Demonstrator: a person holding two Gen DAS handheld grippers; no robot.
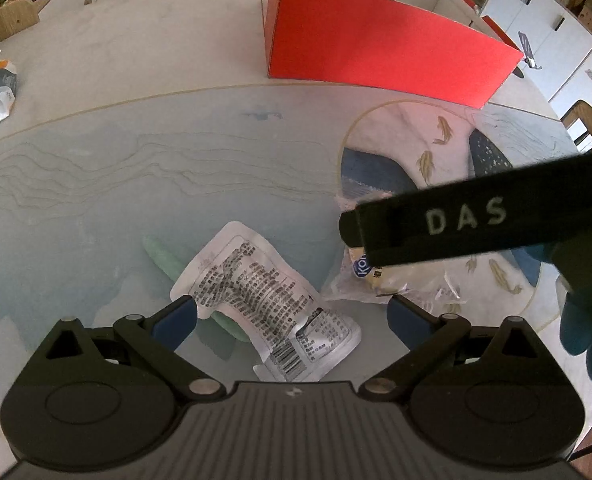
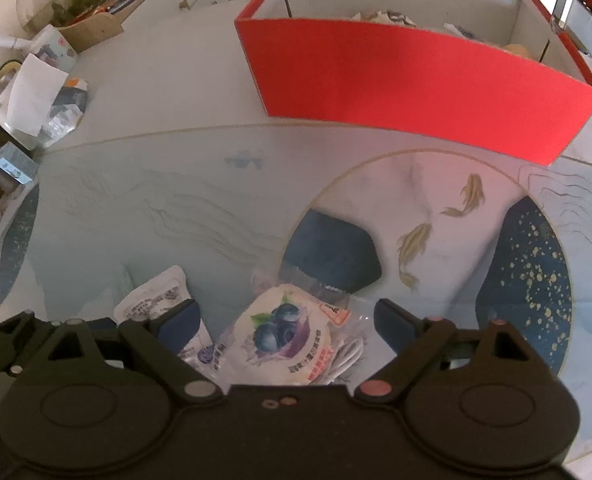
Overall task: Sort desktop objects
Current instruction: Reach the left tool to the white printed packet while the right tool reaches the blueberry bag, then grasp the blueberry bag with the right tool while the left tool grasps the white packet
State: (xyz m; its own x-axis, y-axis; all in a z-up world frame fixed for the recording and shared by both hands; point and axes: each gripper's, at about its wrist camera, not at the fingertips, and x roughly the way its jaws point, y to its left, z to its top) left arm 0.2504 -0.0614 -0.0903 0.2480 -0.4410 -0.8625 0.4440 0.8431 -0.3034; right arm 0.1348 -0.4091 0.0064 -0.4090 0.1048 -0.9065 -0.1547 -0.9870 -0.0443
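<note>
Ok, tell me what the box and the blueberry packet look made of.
Box: likely matte cardboard, red outside, pale inside, with thin flat walls and sharp folded corners.
Blueberry packet: looks like glossy plastic film, clear and crinkled at the edges.

Two snack packets (image 2: pixel 284 340) (image 1: pixel 264 300), one red box (image 2: pixel 407 88), two open claws (image 1: pixel 292 318) (image 2: pixel 286 322).

Table (image 2: pixel 144 92): mat (image 2: pixel 136 208), red box (image 2: pixel 407 80), packets (image 2: pixel 284 340).
</note>
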